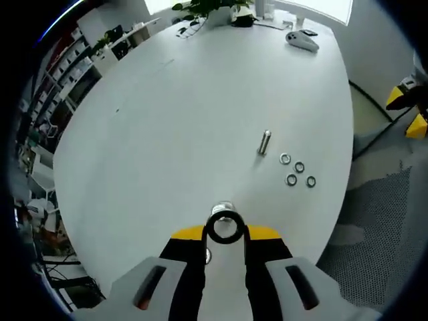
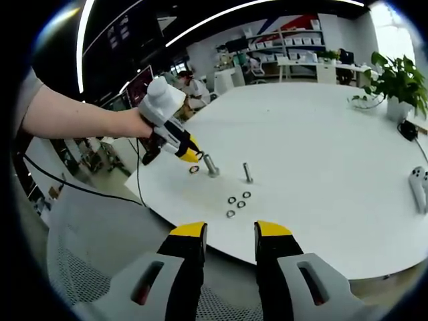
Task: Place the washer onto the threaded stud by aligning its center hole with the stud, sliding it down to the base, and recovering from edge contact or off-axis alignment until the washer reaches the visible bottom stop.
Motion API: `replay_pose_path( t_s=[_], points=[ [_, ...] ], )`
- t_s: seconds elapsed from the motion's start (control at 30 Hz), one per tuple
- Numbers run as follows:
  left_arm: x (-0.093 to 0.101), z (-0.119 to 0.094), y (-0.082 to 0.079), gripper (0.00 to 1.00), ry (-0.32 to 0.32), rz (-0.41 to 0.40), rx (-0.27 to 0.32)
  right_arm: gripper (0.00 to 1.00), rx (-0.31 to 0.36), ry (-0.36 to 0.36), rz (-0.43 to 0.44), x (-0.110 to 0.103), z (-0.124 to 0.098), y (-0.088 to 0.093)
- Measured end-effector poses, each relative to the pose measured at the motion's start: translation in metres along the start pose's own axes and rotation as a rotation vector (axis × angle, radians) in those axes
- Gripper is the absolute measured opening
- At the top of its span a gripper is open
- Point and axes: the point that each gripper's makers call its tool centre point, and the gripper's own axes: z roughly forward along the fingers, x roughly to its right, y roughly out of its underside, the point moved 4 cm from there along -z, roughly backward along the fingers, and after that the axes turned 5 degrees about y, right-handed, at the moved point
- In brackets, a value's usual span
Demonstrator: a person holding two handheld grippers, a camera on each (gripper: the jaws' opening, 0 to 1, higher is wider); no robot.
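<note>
I am holding a dark metal ring washer (image 1: pixel 224 228) clamped in the yellow-tipped left gripper (image 1: pixel 225 234), just above a silver threaded stud (image 1: pixel 223 209) standing on the white round table (image 1: pixel 200 107). The right gripper (image 2: pixel 229 232) is hanging off the table edge, jaws apart and empty. Four spare washers (image 1: pixel 297 171) are lying beside a second silver bolt (image 1: pixel 265 142).

The left claw (image 1: pixel 225 235) was closed on a washer (image 1: pixel 224 227) above the white surface (image 1: pixel 200 120), a bare forearm (image 2: pixel 73 120) behind it. The right claw (image 2: pixel 229 233) stood open at the surface's near edge, well apart from it.
</note>
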Motion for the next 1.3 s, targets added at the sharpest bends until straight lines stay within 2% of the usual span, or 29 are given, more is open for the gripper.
replay_pose_path(
  t_s=[0.37, 0.5, 0.7, 1.3],
  points=[
    [-0.007, 0.011, -0.009, 0.19, 0.002, -0.001, -0.02, 0.3, 0.0, -0.001, -0.003, 0.0, 0.0, 0.0],
    [-0.005, 0.014, -0.008, 0.19, 0.002, 0.024, -0.043, 0.3, 0.003, -0.002, -0.002, 0.0, 0.0, 0.0],
    [-0.006, 0.016, -0.007, 0.19, 0.004, 0.018, -0.049, 0.3, 0.005, -0.004, -0.004, -0.001, 0.0, -0.001],
    [-0.005, 0.041, -0.002, 0.19, 0.023, 0.05, -0.117, 0.3, 0.007, 0.004, 0.001, 0.001, -0.001, -0.001]
  ],
)
